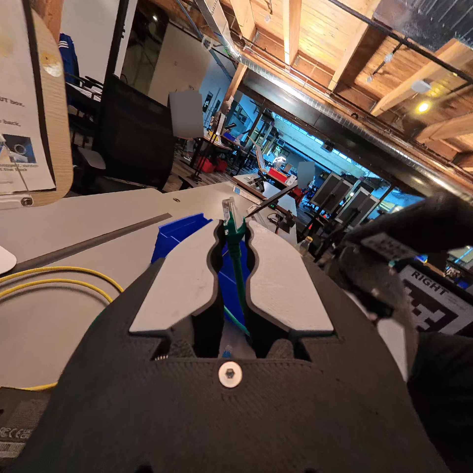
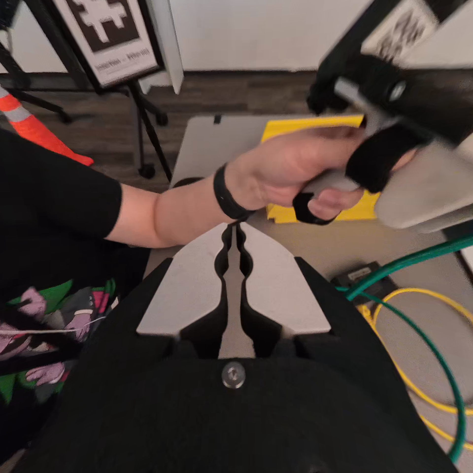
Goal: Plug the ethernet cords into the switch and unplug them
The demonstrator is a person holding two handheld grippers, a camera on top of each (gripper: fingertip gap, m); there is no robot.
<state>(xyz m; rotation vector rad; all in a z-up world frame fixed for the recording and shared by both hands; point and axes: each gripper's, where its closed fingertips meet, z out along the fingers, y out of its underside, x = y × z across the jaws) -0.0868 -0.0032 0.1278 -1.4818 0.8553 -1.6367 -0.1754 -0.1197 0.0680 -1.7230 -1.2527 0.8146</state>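
My left gripper [image 1: 232,224] is shut on the green ethernet cord [image 1: 236,261], just below its clear plug [image 1: 228,207]. The plug sticks out past the fingertips, raised in the air above the grey table [image 1: 76,222]. The cord runs back between the fingers. In the right wrist view the green cord [image 2: 409,258] and a yellow cord [image 2: 419,291] lead to the black switch [image 2: 363,277] on the table. My right gripper [image 2: 234,225] is empty with its jaws nearly touching. A hand [image 2: 294,169] holds the left gripper's body [image 2: 422,194] above it.
A blue bin [image 1: 184,230] stands behind the left fingers and a yellow bin [image 2: 307,125] lies past the hand. The yellow cord loops on the table [image 1: 64,279]. A paper sheet on a wooden board [image 1: 30,115], a marker stand [image 2: 110,38] and an orange cone [image 2: 33,125] are nearby. Some 15 centimetres of space lies between my two pairs of fingers.
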